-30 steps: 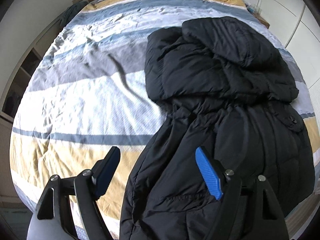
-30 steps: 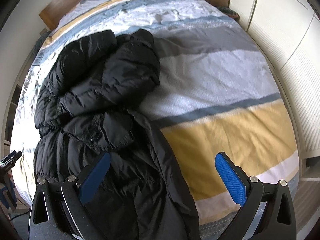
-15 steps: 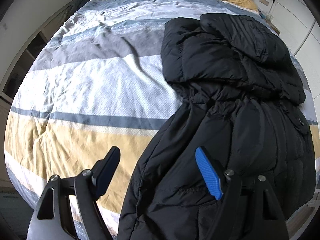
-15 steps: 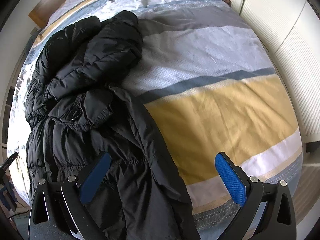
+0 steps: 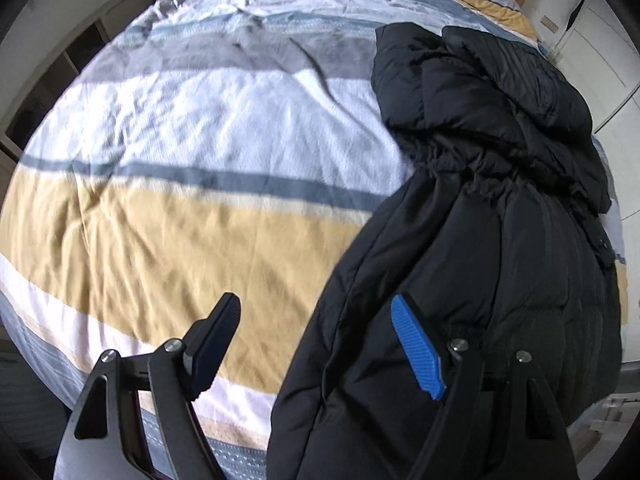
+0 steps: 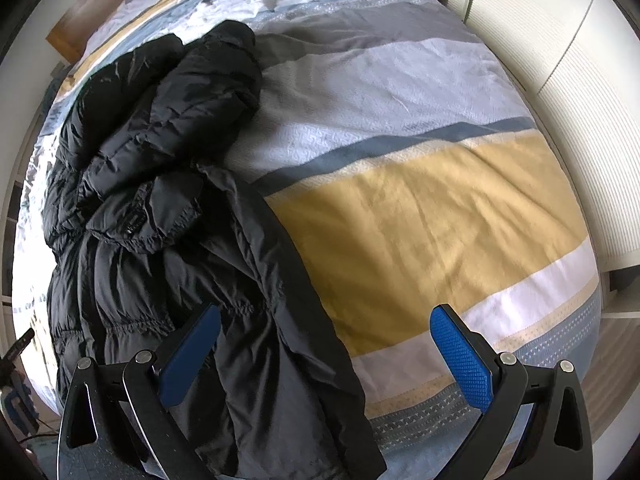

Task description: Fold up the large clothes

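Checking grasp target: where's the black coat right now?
The black coat lies on the striped bedspread, right side of the left wrist view, left side of the right wrist view, hem hanging over the near edge.

Left tool (image 5: 316, 344) and right tool (image 6: 326, 354) pointing steeply down, jaws wide apart

Spread lengthwise on the bed (image 5: 168, 240): 1 coat (image 5: 480, 260), hem at 6 o'clock by the foot edge, hood bunched toward 1 o'clock in the left wrist view. Poised above, at 6 o'clock: left gripper (image 5: 316, 344), straddling the coat's 9 o'clock edge. In the right wrist view, similarly placed: right gripper (image 6: 324, 352), astride the coat's (image 6: 180, 220) 3 o'clock edge, with a headboard (image 6: 76, 28) far off at 11 o'clock.
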Demonstrator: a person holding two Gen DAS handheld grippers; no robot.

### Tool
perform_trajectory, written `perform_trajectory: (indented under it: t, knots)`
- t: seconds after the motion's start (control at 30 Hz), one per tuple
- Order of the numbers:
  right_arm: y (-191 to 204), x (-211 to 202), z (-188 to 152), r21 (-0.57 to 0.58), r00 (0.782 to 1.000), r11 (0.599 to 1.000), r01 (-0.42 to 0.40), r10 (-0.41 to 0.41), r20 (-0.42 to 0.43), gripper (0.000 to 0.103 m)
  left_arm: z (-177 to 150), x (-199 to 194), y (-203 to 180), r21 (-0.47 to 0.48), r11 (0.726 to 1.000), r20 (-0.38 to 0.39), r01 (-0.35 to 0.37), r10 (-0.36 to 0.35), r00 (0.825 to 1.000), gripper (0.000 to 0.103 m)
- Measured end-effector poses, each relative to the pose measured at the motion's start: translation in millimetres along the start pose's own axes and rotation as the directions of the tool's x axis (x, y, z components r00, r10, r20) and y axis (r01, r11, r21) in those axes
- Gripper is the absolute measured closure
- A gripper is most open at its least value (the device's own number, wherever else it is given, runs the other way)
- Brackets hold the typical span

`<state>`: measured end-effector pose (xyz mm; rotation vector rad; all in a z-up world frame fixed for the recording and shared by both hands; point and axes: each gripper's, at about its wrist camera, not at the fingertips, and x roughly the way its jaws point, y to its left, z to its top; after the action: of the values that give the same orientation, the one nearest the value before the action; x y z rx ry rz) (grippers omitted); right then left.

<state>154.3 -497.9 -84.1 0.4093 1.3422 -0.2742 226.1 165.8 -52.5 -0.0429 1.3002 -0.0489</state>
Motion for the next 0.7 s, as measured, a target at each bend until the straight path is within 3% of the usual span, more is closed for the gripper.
perform_trajectory:
  t: [0.17, 0.43, 0.7]
  knots:
    - [2, 14, -13, -0.02, 0.999, 1.0, 0.005, -0.006, -0.051, 0.0, -35, 16, 2, -0.053, 0.997, -0.065, 0.053, -0.057, 0.996, 0.026]
    - [-3, 39, -38, -0.001, 0.992, 1.0, -0.009, 0.009, -0.127, 0.0, -76, 57, 4, -0.089, 0.993, -0.176, 0.08, -0.094, 0.98, 0.026]
    - [-11, 65, -70, 0.002, 0.975, 0.998, -0.063, 0.062, -0.215, 0.0, -100, 72, 18, -0.222, 0.962, -0.209, 0.157, -0.205, 0.956, 0.026]
